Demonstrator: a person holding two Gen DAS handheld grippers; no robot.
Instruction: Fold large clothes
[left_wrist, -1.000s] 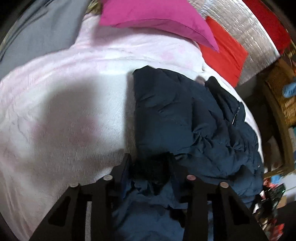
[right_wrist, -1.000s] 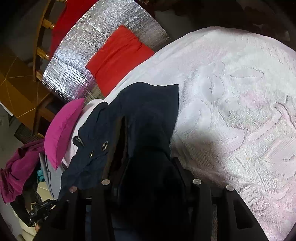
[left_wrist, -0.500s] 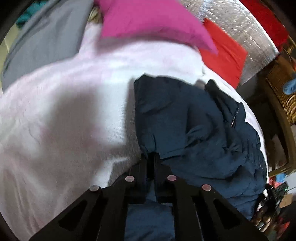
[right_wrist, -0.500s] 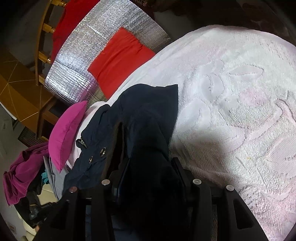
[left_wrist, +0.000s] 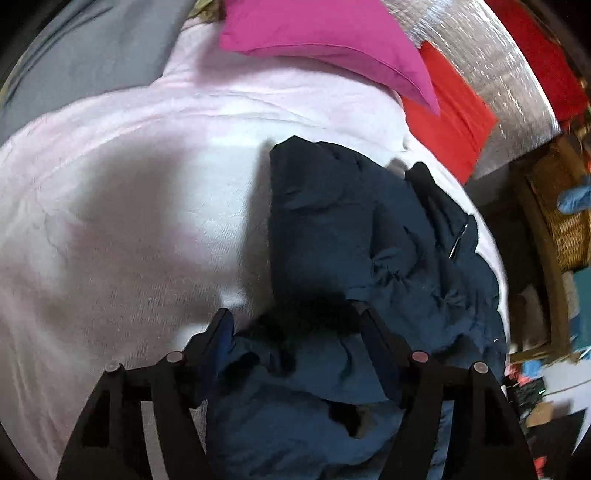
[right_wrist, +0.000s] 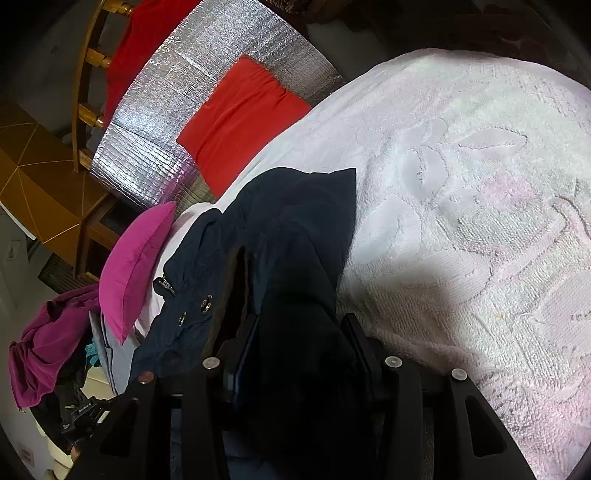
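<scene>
Jaws of the left gripper (left_wrist: 293, 321) stand wide apart with bunched navy jacket (left_wrist: 354, 236) fabric between them; the right gripper (right_wrist: 299, 325) likewise straddles a dark fold, gripping nothing. Ahead, the jacket sprawls on the pink blanket (right_wrist: 480, 184). No legible writing.

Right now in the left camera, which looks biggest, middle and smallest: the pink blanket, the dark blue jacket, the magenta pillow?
1. pink blanket, spreading over most of the picture.
2. dark blue jacket, though it lies close to the camera, which makes it look bigger.
3. magenta pillow, farther back and cut off by the top edge.
</scene>
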